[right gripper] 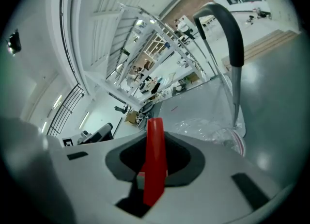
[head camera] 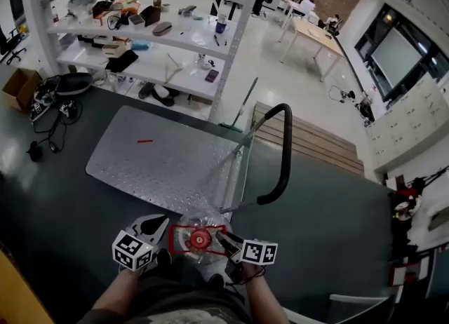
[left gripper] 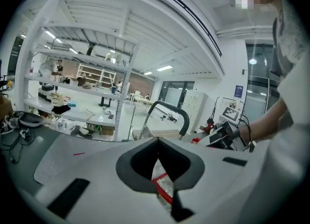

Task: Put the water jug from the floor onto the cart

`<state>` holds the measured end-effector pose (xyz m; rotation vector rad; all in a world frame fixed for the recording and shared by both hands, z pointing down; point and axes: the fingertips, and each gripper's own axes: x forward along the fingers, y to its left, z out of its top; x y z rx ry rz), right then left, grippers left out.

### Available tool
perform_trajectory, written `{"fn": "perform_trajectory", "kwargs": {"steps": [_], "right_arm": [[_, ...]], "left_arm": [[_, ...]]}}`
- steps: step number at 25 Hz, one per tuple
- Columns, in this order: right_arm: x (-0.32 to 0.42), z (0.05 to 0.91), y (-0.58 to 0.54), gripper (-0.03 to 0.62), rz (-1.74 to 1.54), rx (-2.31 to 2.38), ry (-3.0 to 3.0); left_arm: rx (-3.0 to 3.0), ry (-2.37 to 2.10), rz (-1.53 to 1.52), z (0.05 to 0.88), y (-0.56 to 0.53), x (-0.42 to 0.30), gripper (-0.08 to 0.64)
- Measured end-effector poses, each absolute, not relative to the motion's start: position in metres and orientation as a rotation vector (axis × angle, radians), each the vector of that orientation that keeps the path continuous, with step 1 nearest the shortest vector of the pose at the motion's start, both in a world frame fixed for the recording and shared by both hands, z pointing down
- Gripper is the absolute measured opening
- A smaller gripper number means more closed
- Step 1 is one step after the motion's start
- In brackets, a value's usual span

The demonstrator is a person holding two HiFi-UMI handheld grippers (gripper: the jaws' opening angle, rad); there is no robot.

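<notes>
Water jug (head camera: 197, 223) sits between the two grippers at the bottom of the head view. It is just off the near edge of the cart (head camera: 168, 165), close to the foot of the cart's black push bar (head camera: 284, 147). It is not over the deck yet. No view shows whether its base touches the dark floor (head camera: 63, 231). The body is clear plastic with a red cap (head camera: 200, 240) and a red carry handle (right gripper: 155, 162) framing the cap. Right gripper (head camera: 226, 240): jaws narrow and clamped on the red carry handle, whose strap stands upright between the pads in the right gripper view. Left gripper (head camera: 167, 234): jaws nearly together on the handle's other side. In the left gripper view the red strap and clear plastic fill the slit between them, so it reads as a grip on the same handle. Cart deck is bare checker plate apart from a small red mark (head camera: 144, 141). White shelving (head camera: 140, 42) loaded with odds and ends stands beyond the cart's far end. A tangle of cables (head camera: 49, 116) lies on the floor to the cart's left.
</notes>
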<state>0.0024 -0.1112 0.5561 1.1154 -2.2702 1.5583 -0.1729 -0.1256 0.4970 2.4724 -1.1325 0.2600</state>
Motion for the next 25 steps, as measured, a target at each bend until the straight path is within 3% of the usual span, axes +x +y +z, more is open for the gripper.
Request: {"fn": "perform_trajectory", "kwargs": {"steps": [12,25], "right_arm": [[-0.079,0.552,-0.194,0.063,1.687,1.267,-2.296],[-0.098,0.586,-0.302,0.063,1.766,1.173,-2.238]], "left_arm": [[2.447,-1.129,0.242,0.507,-0.184,-0.267,0.008],[2.372,-1.181,0.312,0.523,-0.275,-0.272,0.008]]}}
